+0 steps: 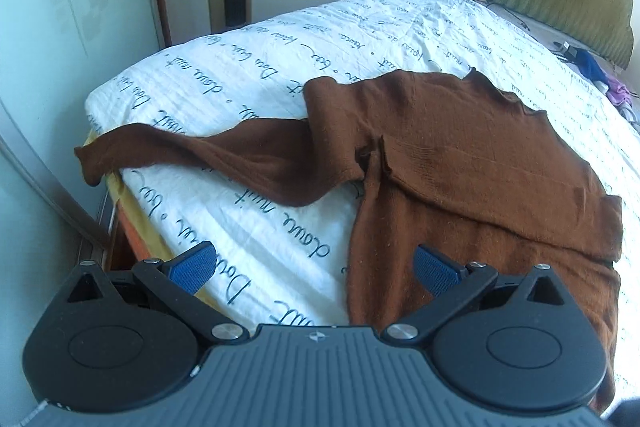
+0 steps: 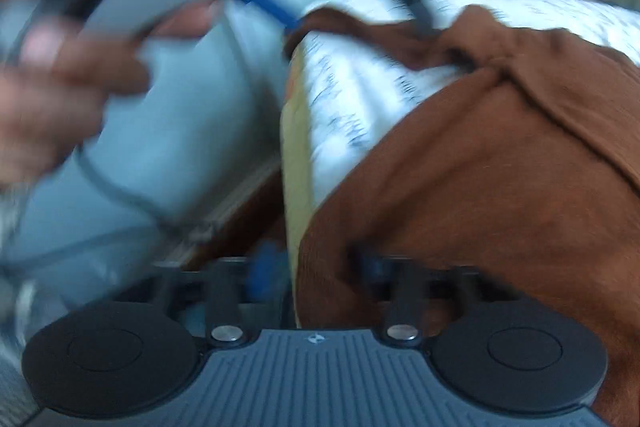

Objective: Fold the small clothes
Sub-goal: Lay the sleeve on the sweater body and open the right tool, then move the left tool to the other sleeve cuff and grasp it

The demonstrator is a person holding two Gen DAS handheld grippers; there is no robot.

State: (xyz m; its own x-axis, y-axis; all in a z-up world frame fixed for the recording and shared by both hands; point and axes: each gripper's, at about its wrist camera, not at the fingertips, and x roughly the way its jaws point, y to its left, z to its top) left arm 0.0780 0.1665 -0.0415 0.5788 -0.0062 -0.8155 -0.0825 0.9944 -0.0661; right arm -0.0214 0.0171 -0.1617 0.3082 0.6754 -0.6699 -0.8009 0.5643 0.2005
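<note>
The left gripper (image 1: 314, 265) is held tilted downward, its blue pads (image 1: 192, 267) spread wide with nothing pressed between them. The right gripper (image 2: 316, 267) is badly blurred; its jaws are seen parted. In the right view, a hand (image 2: 60, 67) is wrapped around the left gripper's handle.
</note>
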